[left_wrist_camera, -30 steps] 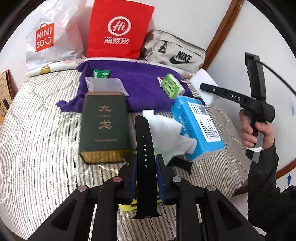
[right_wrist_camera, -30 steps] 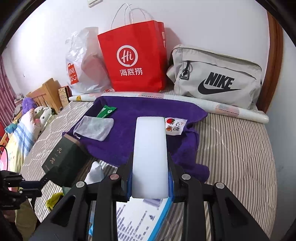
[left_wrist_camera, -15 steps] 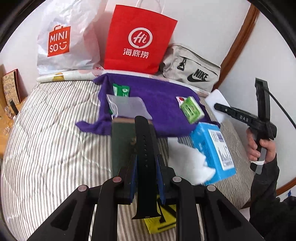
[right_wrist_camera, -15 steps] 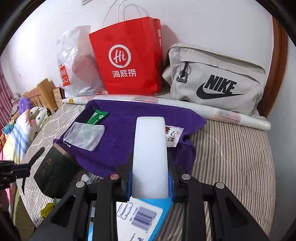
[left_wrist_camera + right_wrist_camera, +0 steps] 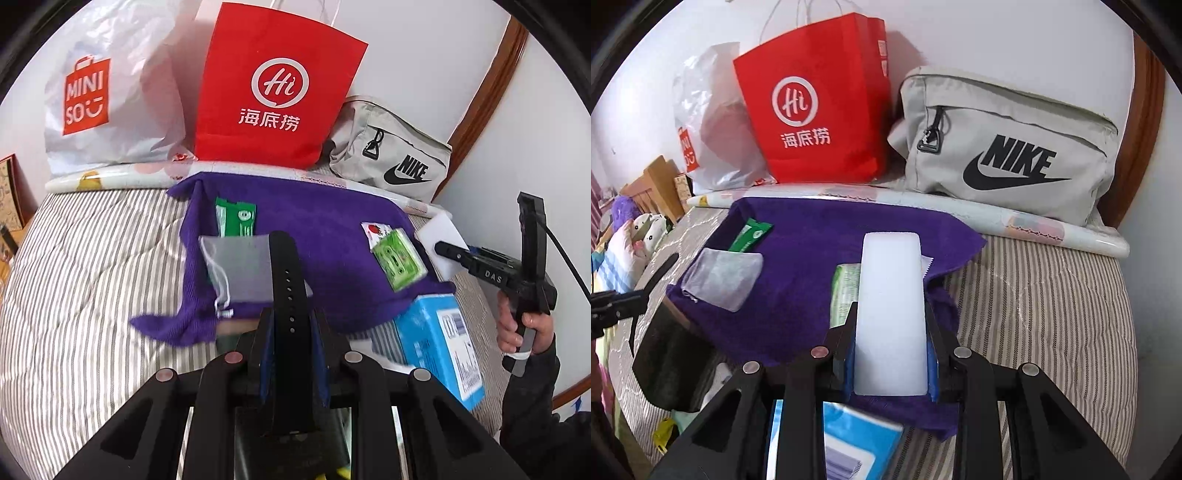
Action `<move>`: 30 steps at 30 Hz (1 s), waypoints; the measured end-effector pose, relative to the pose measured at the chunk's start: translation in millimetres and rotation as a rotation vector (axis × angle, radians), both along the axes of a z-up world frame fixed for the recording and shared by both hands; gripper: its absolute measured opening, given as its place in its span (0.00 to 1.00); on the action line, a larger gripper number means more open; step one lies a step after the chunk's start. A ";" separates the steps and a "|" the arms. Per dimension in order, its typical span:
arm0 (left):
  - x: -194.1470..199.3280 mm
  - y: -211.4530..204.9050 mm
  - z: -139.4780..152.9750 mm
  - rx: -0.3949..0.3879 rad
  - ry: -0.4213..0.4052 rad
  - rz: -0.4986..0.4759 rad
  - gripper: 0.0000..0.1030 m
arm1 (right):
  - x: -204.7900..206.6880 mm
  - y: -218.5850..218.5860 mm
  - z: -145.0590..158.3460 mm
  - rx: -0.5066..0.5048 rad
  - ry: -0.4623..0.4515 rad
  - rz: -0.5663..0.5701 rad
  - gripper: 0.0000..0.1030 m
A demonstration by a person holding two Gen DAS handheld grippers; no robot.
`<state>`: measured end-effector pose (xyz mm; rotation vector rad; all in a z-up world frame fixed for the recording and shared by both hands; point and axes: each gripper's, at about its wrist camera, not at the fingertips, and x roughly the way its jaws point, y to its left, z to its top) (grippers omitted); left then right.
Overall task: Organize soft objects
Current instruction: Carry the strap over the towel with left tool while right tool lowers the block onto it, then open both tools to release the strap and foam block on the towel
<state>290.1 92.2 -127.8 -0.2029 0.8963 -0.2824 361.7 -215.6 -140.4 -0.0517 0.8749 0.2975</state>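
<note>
A purple towel (image 5: 314, 229) lies spread on the striped bed, also in the right wrist view (image 5: 812, 251). On it lie a green wipes packet (image 5: 236, 221), a grey drawstring pouch (image 5: 240, 269), a small white sachet (image 5: 376, 230) and a green tissue pack (image 5: 397, 258). My left gripper (image 5: 290, 332) is shut on a black watch strap (image 5: 288, 291) above the towel's near edge. My right gripper (image 5: 892, 354) is shut on a white sponge block (image 5: 890, 310) over the towel's right side; it also shows in the left wrist view (image 5: 447, 251).
A red paper bag (image 5: 273, 88), a white Miniso bag (image 5: 107, 99) and a grey Nike bag (image 5: 1004, 147) stand at the back wall behind a paper roll (image 5: 960, 210). A blue box (image 5: 443, 347) and a dark green tin (image 5: 672, 350) lie near the bed's front edge.
Both grippers moved forward toward the towel with their loads still held. The green tin and white tissue dropped below the left gripper's view; the tissue pack now shows beside the sponge.
</note>
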 end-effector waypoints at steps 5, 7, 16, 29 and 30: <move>23.3 -2.2 -2.6 -0.005 0.004 -0.001 0.18 | 11.2 0.0 -9.9 -0.008 0.016 0.003 0.28; 32.8 -2.6 -5.0 -0.002 0.009 -0.001 0.18 | 14.7 -0.9 -13.4 -0.007 0.023 0.000 0.28; 68.0 -1.8 -17.1 0.011 0.039 0.014 0.18 | 28.7 -0.3 -26.7 -0.005 0.045 0.012 0.28; 105.9 -3.8 -43.1 0.047 0.124 0.034 0.18 | 40.0 2.0 -43.8 0.003 0.100 0.035 0.29; 108.0 -3.8 -45.7 0.047 0.132 0.035 0.18 | 40.1 2.3 -44.8 0.002 0.102 0.035 0.29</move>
